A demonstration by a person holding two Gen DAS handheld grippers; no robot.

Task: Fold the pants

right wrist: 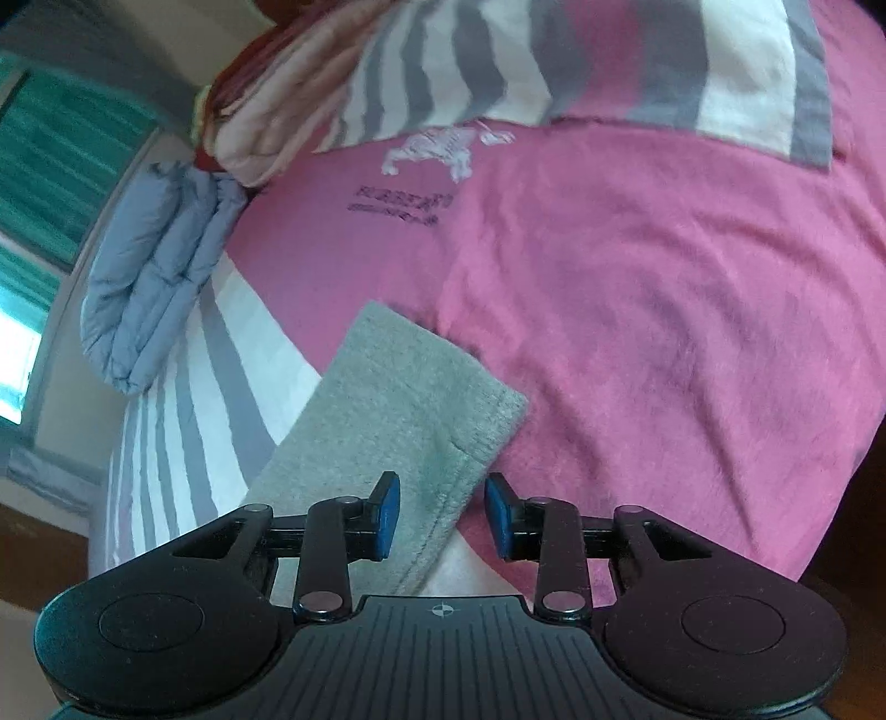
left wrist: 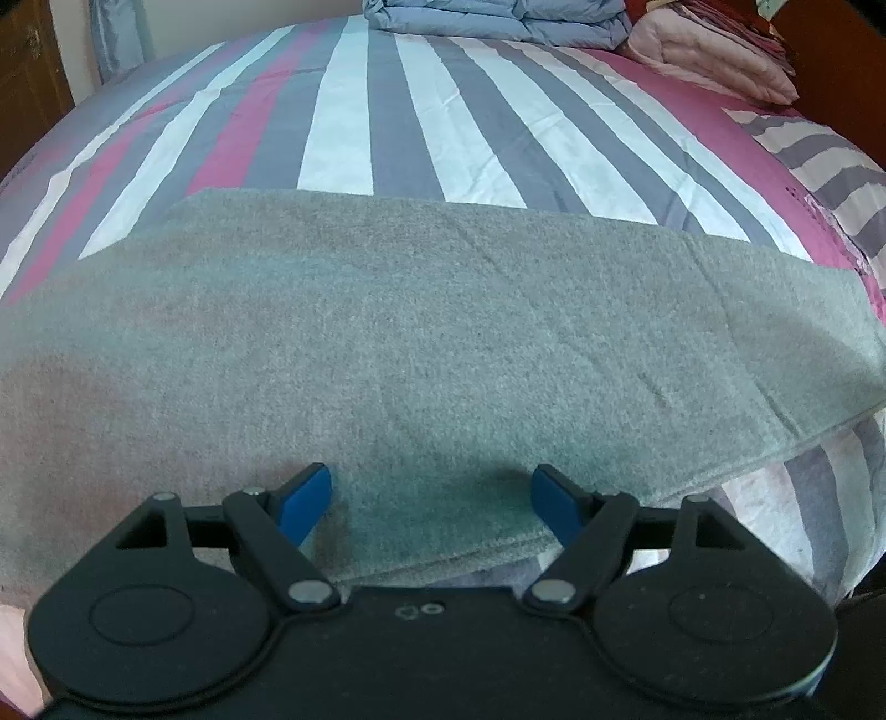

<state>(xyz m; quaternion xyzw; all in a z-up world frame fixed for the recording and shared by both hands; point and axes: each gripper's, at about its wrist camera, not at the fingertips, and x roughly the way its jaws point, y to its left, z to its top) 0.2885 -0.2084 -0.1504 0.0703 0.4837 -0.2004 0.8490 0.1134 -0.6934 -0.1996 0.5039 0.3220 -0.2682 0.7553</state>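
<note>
Pants point(left wrist: 421, 332) grey, folded flat on bed point(left wrist: 343, 127); pink sheet's print unreadable; left gripper point(left wrist: 432, 498) fingers wide apart, right gripper point(right wrist: 442, 515) fingers apart over hem, both angled down

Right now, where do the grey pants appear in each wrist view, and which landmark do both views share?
Left wrist: the grey pants span the middle, edge to edge.
Right wrist: only a narrow end of them shows, lower centre.
Shared landmark: the folded blue quilt, top there; far left here.
</note>
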